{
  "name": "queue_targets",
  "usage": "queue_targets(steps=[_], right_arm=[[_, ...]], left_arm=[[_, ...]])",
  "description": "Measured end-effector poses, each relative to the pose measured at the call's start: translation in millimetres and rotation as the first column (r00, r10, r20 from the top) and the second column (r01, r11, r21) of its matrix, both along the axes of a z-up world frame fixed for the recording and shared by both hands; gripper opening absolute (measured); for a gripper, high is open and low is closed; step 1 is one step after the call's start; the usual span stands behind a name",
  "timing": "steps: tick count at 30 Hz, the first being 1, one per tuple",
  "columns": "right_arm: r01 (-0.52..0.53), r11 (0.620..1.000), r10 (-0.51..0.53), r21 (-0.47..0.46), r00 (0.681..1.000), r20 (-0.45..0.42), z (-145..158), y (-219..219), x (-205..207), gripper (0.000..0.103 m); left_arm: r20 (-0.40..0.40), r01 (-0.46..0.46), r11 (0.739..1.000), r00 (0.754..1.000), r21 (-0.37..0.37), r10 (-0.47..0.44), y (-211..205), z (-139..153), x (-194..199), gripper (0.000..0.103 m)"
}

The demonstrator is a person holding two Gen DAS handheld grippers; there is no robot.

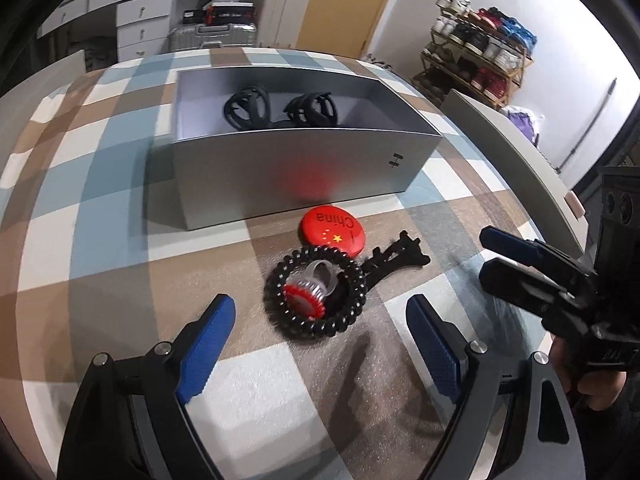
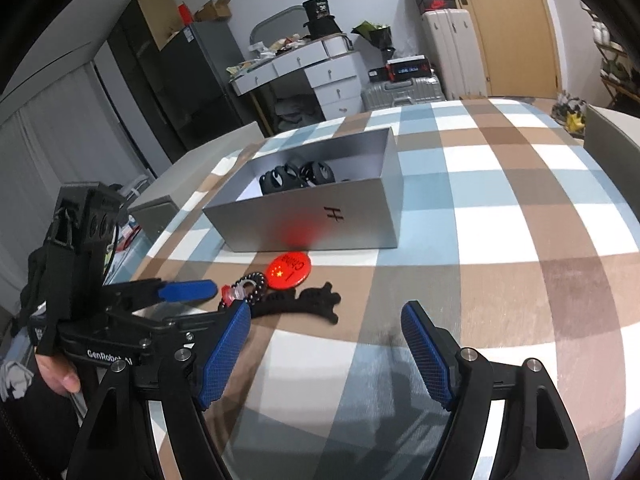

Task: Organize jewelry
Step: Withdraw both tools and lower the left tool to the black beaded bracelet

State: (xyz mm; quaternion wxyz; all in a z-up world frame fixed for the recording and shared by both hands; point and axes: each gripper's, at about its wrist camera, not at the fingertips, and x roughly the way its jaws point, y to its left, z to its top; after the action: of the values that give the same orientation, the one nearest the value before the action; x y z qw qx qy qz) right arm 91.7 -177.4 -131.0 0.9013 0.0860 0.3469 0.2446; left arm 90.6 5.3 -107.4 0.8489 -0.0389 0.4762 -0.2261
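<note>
Coiled hair tie (image 1: pixel 316 294) on worktop (image 1: pixel 100 240) before box (image 1: pixel 296 168), clear ring (image 1: pixel 310 286) inside it, badge (image 1: pixel 332 229) touching. Light, springy; pinch coil's rim. Left tongs (image 1: pixel 320 344) open, empty; right tongs (image 2: pixel 326 350) likewise, probably.

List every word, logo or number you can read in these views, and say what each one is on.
"China", with yellow stars: red round badge.
"H"-like mark: front wall of the silver box.
"GenRobot", followed by unclear characters: body of the left gripper.
"30": black container on the far dresser.
Labels on the far stacked boxes: too blurred to read.
</note>
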Motion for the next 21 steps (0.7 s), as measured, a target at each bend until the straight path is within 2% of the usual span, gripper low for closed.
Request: queue_targets(steps=[4,7,11,13,17,21], right_arm=[[-0.007,1.0,0.007,0.001,1.0,-0.001,-1.5,0.7,-1.6,0.078],[-0.007,1.0,0.007,0.005,1.0,-0.001,-2.4,0.3,-1.1,0.078],[-0.005,1.0,0.005,0.008,1.0,-0.006,-3.0,-0.5,-0.5,0.078],[-0.005,1.0,0.005,0.007,1.0,-0.008,-3.4,-0.7,-0.6,0.078],[-0.003,1.0,0.003,0.009,1.0,-0.008,-3.5,-1.6,-1.2,0.078],[0.003,1.0,-0.003,0.011,1.0,-0.007,-3.8,-3.7,-1.2,0.078]], left_arm=[[0.006,0.043,0.999,0.999,0.004,-0.044,-4.4,-1.1,0.7,0.083],[0.02,0.081,0.996,0.996,0.03,-0.081,-8.4,-1.2,1.8,0.078],[0.04,0.117,0.99,0.992,0.077,-0.12,-12.7,-1.0,1.7,0.065],[0.038,0.124,0.989,0.991,0.077,-0.127,-11.9,-0.8,3.0,0.062],[0.021,0.137,0.989,0.99,0.057,-0.138,-8.0,-0.7,8.5,0.048],[0.012,0.159,0.985,0.987,0.065,-0.16,-9.4,-0.2,9.7,0.045]])
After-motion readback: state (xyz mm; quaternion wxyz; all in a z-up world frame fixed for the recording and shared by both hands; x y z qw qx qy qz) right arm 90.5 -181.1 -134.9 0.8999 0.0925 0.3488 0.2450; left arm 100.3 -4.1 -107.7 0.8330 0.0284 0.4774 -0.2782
